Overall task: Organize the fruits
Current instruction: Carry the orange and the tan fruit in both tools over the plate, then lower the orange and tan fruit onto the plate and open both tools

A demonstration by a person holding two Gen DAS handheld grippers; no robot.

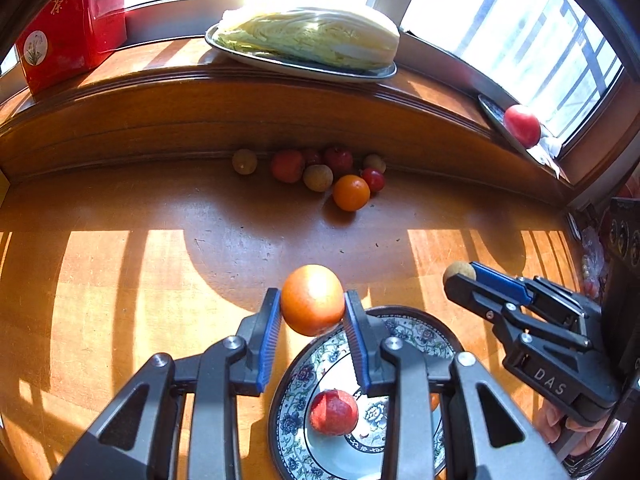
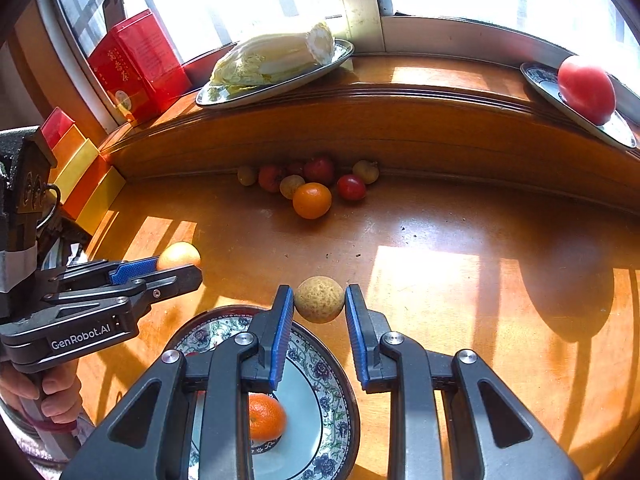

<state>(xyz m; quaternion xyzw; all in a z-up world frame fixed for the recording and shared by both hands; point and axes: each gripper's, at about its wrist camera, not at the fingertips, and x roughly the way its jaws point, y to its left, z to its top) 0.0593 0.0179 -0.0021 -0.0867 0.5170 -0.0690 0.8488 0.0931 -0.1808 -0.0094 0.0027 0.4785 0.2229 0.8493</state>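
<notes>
Orange fruit (image 1: 312, 300): clamped in left gripper (image 1: 310, 312), above plate (image 1: 420, 326) rim.
Longan (image 2: 319, 299): pinched by right gripper (image 2: 318, 308), beyond plate.
Done: two fruits plated.
Left: pile (image 1: 320, 170) ahead, against ledge.

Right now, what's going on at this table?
A person is sorting fruit with a handheld gripper in each hand. The left gripper holds an orange, the right gripper holds a small tan fruit, both above the patterned plate. The plate already holds a red fruit and a tangerine. More fruit waits by the sill.
</notes>
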